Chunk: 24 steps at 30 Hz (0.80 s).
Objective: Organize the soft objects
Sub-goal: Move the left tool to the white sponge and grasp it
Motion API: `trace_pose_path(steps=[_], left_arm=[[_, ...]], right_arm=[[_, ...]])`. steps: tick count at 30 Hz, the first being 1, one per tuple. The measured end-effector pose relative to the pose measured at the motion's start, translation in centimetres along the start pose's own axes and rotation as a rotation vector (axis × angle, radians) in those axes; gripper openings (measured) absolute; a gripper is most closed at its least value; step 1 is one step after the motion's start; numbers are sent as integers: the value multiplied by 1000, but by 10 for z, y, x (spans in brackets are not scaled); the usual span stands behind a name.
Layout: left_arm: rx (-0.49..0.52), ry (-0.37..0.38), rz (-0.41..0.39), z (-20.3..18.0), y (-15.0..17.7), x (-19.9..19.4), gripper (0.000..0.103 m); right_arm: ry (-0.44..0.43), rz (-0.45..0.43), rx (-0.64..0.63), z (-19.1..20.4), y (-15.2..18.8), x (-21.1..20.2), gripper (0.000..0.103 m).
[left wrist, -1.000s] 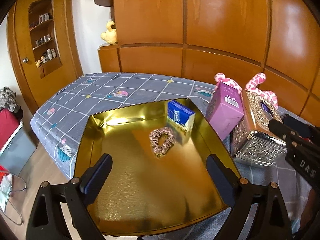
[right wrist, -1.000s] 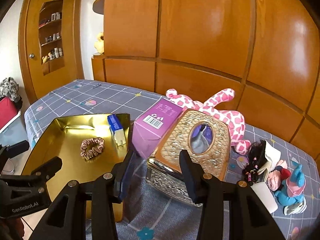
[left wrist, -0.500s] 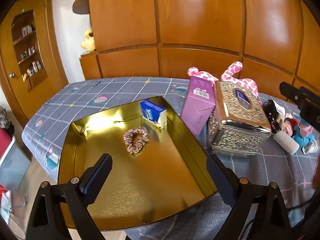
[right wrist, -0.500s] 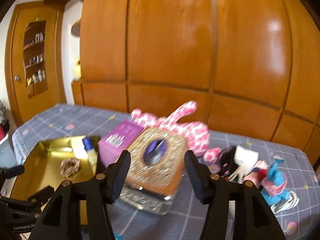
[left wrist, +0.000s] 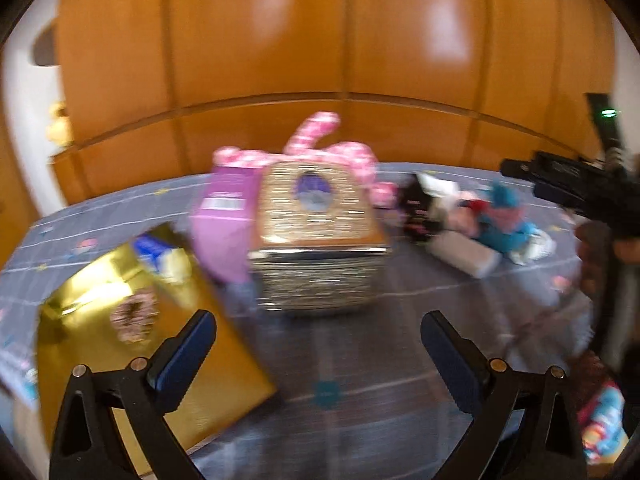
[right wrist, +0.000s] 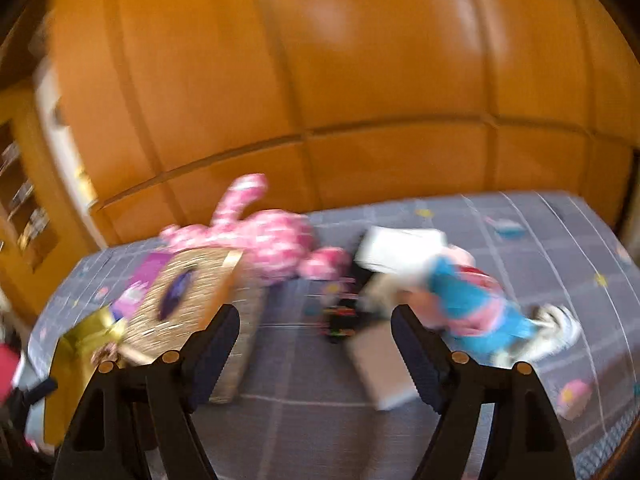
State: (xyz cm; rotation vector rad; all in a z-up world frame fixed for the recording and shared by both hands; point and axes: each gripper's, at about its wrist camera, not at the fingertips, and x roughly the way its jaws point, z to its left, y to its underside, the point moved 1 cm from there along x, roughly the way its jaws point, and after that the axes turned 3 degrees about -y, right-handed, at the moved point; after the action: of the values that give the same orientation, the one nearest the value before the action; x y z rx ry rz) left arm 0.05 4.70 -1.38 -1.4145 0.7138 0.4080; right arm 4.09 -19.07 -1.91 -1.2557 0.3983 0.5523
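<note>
Both frames were pretty blurry, but the left tongs (left wrist: pixel 319 338) and the right tongs (right wrist: pixel 316 332) were each spread wide with nothing between them, hanging over the grey checked bed cover (right wrist: pixel 540 240). The pink-and-white spotted plush toy (right wrist: pixel 272 240) lay behind the ornate gold tissue box (left wrist: pixel 316 236). The blue-and-pink soft doll (right wrist: pixel 468 304) was on the cover just right of the right tongs, and the pink scrunchie (left wrist: pixel 134 314) sat in the shiny gold tray (left wrist: pixel 224 376).

Both claws swung rightward; right claw (right wrist: pixel 316 336) now over blue doll (right wrist: pixel 468 304).
</note>
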Motion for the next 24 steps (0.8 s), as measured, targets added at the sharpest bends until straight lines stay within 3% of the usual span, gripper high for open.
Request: trace_pose_path(steps=[5, 8, 11, 14, 17, 24], left_arm=[[2, 212, 55, -32, -6, 14, 103], [-24, 311, 140, -48, -8, 31, 103], [8, 266, 155, -65, -12, 45, 103], [47, 265, 153, -84, -17, 56, 103], [95, 239, 142, -104, -23, 68, 103], [140, 264, 212, -137, -36, 106, 103]], right_arm=[[161, -21, 131, -78, -16, -2, 80], [224, 12, 175, -117, -15, 6, 80], [252, 44, 228, -144, -7, 12, 80], [173, 47, 347, -162, -5, 12, 79], [149, 50, 395, -169, -2, 10, 80], [116, 43, 456, -177, 0, 9, 80]])
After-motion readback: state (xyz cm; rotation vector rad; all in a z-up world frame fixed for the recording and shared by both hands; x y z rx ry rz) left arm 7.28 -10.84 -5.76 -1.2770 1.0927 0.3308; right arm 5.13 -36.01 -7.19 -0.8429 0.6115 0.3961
